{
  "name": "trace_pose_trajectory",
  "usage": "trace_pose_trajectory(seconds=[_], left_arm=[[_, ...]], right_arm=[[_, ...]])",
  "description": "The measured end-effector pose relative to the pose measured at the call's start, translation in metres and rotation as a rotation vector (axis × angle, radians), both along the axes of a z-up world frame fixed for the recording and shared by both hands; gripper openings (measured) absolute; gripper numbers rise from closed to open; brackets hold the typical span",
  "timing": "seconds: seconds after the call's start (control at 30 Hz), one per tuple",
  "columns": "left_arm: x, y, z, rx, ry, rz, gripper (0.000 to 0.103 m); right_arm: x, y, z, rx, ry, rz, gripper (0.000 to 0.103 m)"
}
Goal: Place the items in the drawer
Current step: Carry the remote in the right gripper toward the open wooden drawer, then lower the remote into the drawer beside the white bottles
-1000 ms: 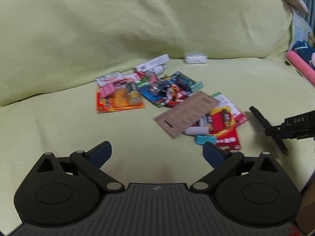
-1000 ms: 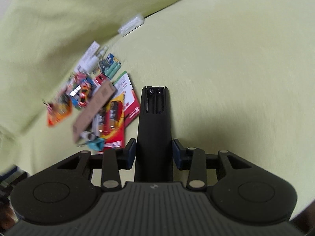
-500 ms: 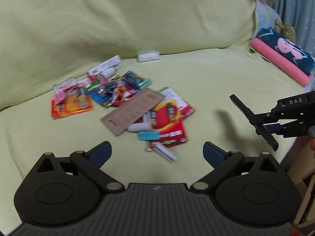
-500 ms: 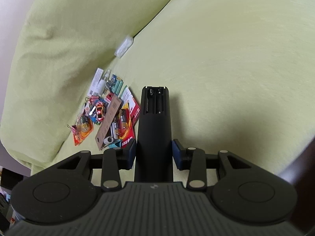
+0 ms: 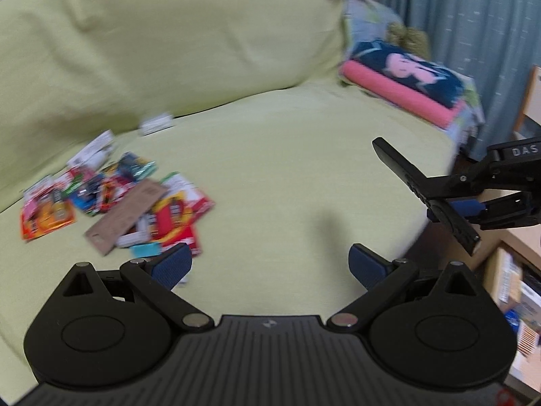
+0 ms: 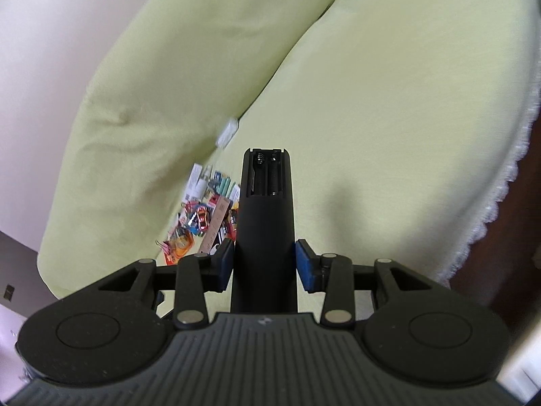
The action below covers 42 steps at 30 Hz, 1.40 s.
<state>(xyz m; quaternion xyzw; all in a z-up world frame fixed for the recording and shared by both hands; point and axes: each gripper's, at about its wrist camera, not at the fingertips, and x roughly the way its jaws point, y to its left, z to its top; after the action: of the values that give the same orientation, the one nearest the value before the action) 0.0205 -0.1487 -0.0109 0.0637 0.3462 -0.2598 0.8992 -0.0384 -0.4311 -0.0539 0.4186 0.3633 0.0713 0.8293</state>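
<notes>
Yellow-green sofa cover [image 5: 287,155] is filling both views. At lower centre of the right wrist view, the right gripper [image 6: 263,264] is clamping a long black remote [image 6: 265,223], battery bay uncovered, pointing up-frame. The left gripper [image 5: 268,264] is gaping wide, holding nothing, with packaged items [image 5: 111,199] lying at left.

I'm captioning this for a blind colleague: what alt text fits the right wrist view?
The right gripper clamps a black remote control, its open battery compartment facing the camera, above a green sofa with a pile of packaged items behind it.
</notes>
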Motion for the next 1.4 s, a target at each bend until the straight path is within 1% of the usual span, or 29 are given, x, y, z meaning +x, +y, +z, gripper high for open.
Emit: trace_pose_trajectory(seconds=[0.2,0.33,0.47,0.63,0.77,0.93,1.03,1.23,1.4], left_arm=[[-0.042,-0.042,0.012,-0.030,0.010,-0.147,0.100],[-0.077,-0.070,0.019,-0.020,-0.002,-0.245,0.100],[-0.106,-0.095,0.023,-0.017,0.000,-0.332,0.100],[-0.128,-0.114,0.019,0.004,0.019,-0.401,0.100],[-0.138,-0.127,0.013,0.046,0.022,-0.437,0.100],[-0.147,-0.132,0.008,0.080,0.033,-0.460,0.100],[-0.153,-0.135,0.005,0.093,0.039,-0.474,0.100],[-0.163,-0.144,0.001,0.107,0.055,-0.529,0.100],[-0.170,-0.156,-0.007,0.128,0.068,-0.600,0.100]], right_arm=[[-0.080,-0.046,0.017,-0.016,0.011,-0.103,0.035],[-0.126,-0.067,0.016,-0.026,0.039,-0.161,0.035],[-0.164,-0.081,0.011,-0.043,0.073,-0.180,0.035],[-0.205,-0.098,0.000,-0.054,0.107,-0.172,0.035],[-0.214,-0.098,-0.011,-0.060,0.137,-0.149,0.035],[-0.230,-0.103,-0.027,-0.085,0.179,-0.101,0.035],[-0.230,-0.104,-0.036,-0.107,0.201,-0.064,0.035],[-0.226,-0.102,-0.052,-0.188,0.238,0.046,0.035],[-0.224,-0.105,-0.061,-0.241,0.244,0.100,0.035]])
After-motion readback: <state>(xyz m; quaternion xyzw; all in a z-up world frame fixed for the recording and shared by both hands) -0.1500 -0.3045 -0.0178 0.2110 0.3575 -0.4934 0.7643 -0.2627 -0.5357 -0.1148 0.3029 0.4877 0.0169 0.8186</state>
